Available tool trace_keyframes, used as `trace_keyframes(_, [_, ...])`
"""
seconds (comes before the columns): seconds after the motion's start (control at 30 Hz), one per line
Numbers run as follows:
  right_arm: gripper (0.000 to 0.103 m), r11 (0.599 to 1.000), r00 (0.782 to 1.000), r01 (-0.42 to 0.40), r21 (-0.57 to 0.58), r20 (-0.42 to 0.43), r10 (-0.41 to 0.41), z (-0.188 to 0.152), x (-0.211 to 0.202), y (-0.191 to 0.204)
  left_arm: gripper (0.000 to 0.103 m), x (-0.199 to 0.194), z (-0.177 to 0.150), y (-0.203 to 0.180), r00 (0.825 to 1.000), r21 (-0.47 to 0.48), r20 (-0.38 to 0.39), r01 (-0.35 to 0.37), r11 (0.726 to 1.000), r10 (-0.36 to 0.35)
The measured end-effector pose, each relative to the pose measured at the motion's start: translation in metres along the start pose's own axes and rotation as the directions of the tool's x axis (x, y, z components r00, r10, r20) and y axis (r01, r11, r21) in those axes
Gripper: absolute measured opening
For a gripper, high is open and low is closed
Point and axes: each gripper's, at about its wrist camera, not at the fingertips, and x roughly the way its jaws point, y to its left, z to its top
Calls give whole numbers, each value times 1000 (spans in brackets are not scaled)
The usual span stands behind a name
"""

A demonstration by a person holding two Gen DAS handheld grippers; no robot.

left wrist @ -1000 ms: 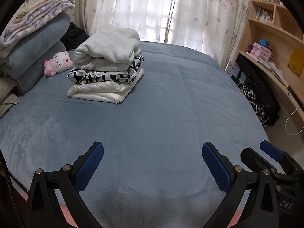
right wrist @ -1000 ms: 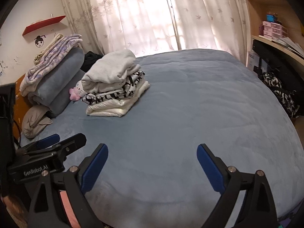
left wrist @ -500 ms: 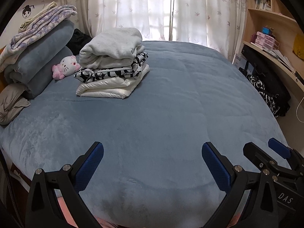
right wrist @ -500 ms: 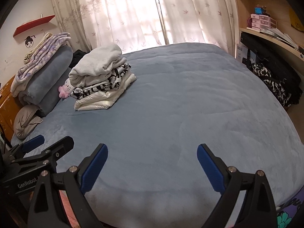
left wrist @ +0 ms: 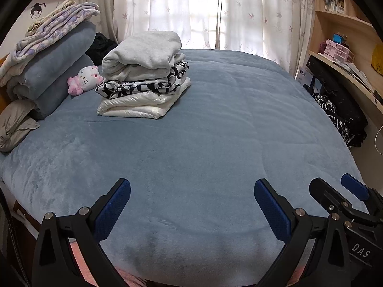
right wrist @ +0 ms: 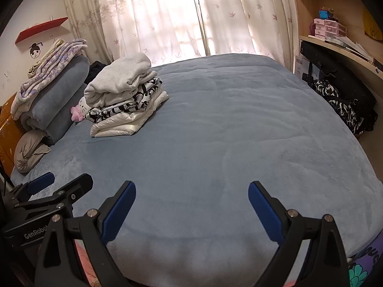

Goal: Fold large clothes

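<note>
My left gripper [left wrist: 191, 205] and right gripper [right wrist: 191, 205] both hang spread wide and empty over the near edge of the blue plush bed cover [left wrist: 215, 131]. Over the last second I have drawn back and lifted a little, so more of the bare cover shows. Farther off, toward the pillows, sits the stack of folded clothes [left wrist: 143, 76], grey fleece on top, black-and-white print, white padded piece beneath. No unfolded garment lies in reach; I judge this pile done.
</note>
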Motion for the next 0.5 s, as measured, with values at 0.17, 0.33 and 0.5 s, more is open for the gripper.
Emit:
trace_keyframes(0.17, [96,1000,1000,1,0,-2,-1,0,0,0,102,0,-1,1,1000,0,-2,0,1000,0])
trace_keyframes(0.33, [96,1000,1000,8,-1,-8,-8,-2,0,1,102,1,-2,1,1000,-6,-12,-1,1000,1])
trace_keyframes(0.5, [96,1000,1000,14,-1,-17,-14,-3,3,2,102,3,-4,2,1000,-12,-22,-7,1000,6])
